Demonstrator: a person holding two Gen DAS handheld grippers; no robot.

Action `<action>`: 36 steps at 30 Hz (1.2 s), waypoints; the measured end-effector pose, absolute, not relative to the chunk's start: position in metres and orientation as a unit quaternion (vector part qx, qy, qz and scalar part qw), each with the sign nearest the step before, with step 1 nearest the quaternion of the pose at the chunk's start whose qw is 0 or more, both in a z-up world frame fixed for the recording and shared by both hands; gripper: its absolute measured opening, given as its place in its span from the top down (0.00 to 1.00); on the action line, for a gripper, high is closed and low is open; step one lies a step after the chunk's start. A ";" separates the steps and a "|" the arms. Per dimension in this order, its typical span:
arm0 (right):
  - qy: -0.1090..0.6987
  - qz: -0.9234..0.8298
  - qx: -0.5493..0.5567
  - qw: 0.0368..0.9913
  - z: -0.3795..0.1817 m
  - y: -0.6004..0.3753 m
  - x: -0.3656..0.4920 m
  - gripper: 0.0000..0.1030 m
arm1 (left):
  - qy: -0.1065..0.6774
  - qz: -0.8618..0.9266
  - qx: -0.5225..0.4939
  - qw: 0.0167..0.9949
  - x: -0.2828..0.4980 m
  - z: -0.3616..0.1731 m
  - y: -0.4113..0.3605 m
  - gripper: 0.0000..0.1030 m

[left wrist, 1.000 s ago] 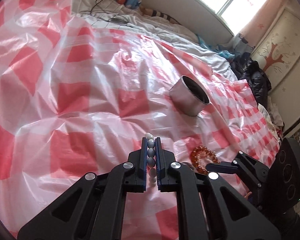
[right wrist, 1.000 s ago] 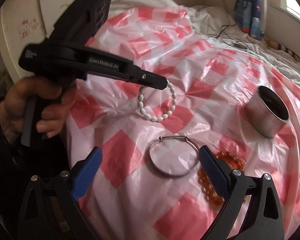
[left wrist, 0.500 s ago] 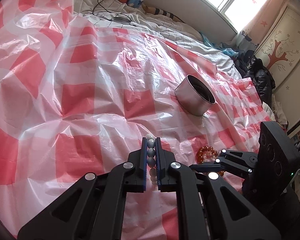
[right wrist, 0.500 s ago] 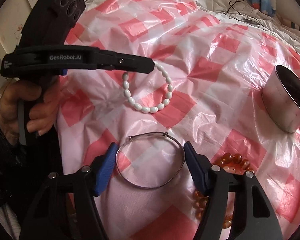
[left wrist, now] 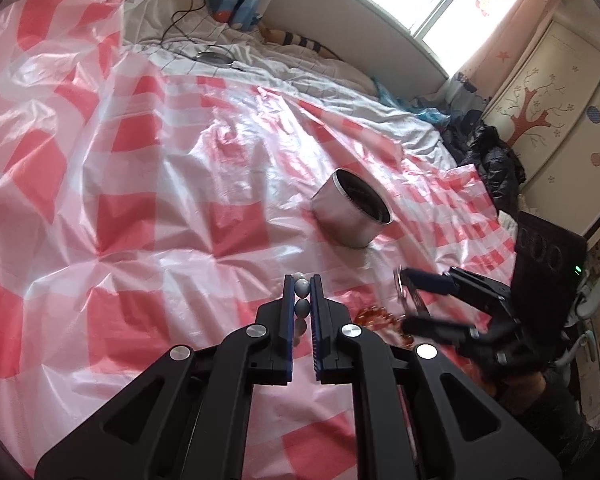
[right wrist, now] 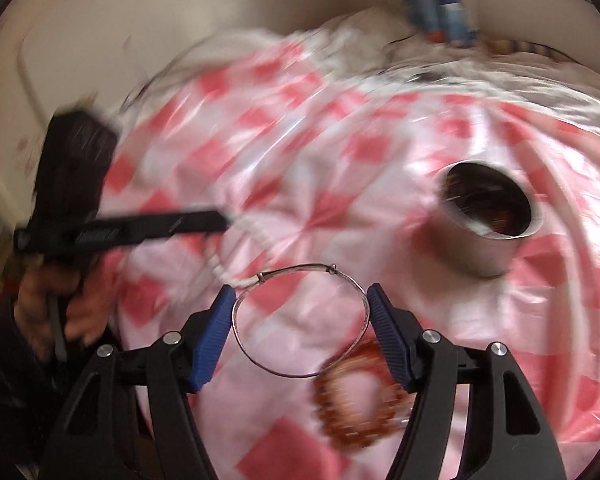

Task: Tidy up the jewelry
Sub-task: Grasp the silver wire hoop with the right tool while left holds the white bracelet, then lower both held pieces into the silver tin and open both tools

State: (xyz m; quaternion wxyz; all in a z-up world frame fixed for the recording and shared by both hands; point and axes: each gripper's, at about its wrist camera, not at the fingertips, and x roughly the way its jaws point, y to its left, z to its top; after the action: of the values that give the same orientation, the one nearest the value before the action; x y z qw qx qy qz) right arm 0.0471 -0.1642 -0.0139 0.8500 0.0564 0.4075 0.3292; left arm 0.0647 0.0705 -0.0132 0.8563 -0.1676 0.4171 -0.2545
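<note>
My left gripper [left wrist: 301, 292] is shut on a white pearl bracelet [left wrist: 301, 288], which hangs above the red-checked plastic sheet [left wrist: 140, 220]; both also show in the blurred right wrist view, the bracelet [right wrist: 224, 268] below the gripper. My right gripper [right wrist: 300, 300] grips a thin silver bangle [right wrist: 300, 374] across its width and holds it lifted; the bangle [left wrist: 404, 286] shows edge-on in the left wrist view. An amber bead bracelet [right wrist: 356, 404] lies on the sheet below it. A steel cup [left wrist: 352, 212] stands upright beyond.
The sheet covers a bed with white bedding [left wrist: 300, 72], a cable and a dark disc [left wrist: 214, 57] at the far end. A wardrobe [left wrist: 560, 92] and dark clothes [left wrist: 492, 160] stand to the right. A window is beyond.
My right gripper has closed on the silver bangle and lifted it off the sheet, with fast motion blurring its view. My left gripper still holds the pearl bracelet, shifted slightly.
</note>
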 end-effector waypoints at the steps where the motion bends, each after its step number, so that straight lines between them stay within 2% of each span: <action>1: 0.402 0.316 0.069 0.857 -0.011 -0.174 0.052 0.36 | 0.413 -0.260 -0.166 0.857 0.068 -0.008 0.066 0.94; 7: 0.372 0.217 0.161 0.888 -0.004 -0.237 0.086 0.36 | 0.390 -0.304 -0.167 0.853 0.089 0.021 0.035 0.94; 15: 0.354 0.142 0.179 0.907 -0.004 -0.275 0.121 0.36 | 0.358 -0.357 -0.172 0.846 0.139 0.046 -0.023 0.94; 18: 0.355 0.133 0.154 0.913 -0.007 -0.266 0.130 0.36 | 0.362 -0.367 -0.178 0.838 0.162 0.038 -0.042 0.94; 21: 0.363 0.130 0.127 0.914 -0.012 -0.256 0.139 0.36 | 0.418 -0.335 -0.138 0.833 0.193 0.004 -0.070 0.93; 24: 0.369 0.131 0.091 0.916 -0.017 -0.243 0.139 0.36 | 0.454 -0.281 -0.108 0.839 0.203 -0.022 -0.072 0.93; 26: 0.373 0.137 0.073 0.915 -0.020 -0.233 0.144 0.36 | 0.452 -0.274 -0.109 0.842 0.202 -0.019 -0.067 0.93; 30: 0.382 0.145 0.044 0.911 -0.029 -0.213 0.153 0.36 | 0.419 -0.252 -0.083 0.868 0.186 0.002 -0.051 0.83; 32: 0.389 0.141 0.017 0.910 -0.036 -0.202 0.156 0.36 | 0.405 -0.217 -0.039 0.887 0.176 0.006 -0.046 0.77; 36: 0.392 0.126 -0.014 0.911 -0.041 -0.193 0.153 0.25 | 0.390 -0.174 0.030 0.904 0.156 0.008 -0.041 0.56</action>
State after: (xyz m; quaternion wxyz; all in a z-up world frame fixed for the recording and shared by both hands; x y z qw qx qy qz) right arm 0.1531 -0.1933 -0.0407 0.9111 -0.0135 0.3924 0.1256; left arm 0.1558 -0.0411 0.0081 0.9036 0.0298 0.3902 -0.1743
